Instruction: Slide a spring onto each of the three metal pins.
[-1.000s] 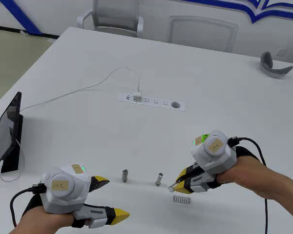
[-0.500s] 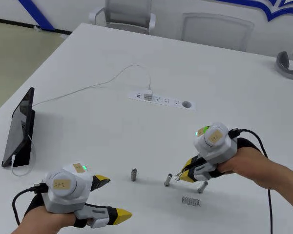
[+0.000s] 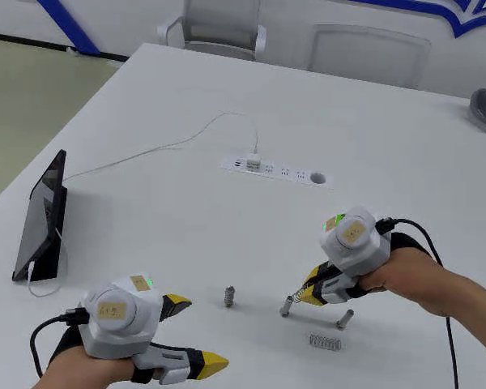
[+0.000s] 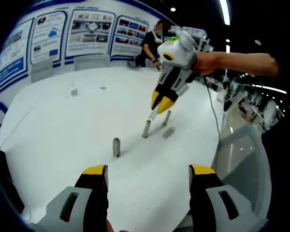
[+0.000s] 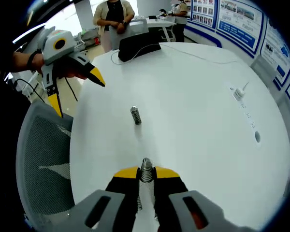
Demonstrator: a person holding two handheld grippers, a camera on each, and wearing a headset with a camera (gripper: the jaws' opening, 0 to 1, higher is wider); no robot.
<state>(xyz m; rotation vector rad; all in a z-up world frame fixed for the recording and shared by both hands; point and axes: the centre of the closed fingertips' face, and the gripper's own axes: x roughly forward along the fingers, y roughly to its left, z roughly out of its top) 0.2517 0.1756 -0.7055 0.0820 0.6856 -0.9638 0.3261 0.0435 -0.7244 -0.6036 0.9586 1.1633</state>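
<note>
Spring (image 3: 296, 297) pinched in right gripper (image 3: 306, 295), left gripper (image 3: 201, 334) spread idle: could snag middle pin's (image 3: 286, 306) tip and flick free if tilted.

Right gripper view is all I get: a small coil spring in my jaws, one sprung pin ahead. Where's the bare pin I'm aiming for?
Observer: Left gripper view shows a bare metal pin at the lower end of the small coil spring in the right gripper.
Operator: Any other bare pin?
Observer: In the head view a second bare metal pin stands right of the first.
Operator: Spare springs?
Observer: One loose coil spring lies on the white table near it.
</note>
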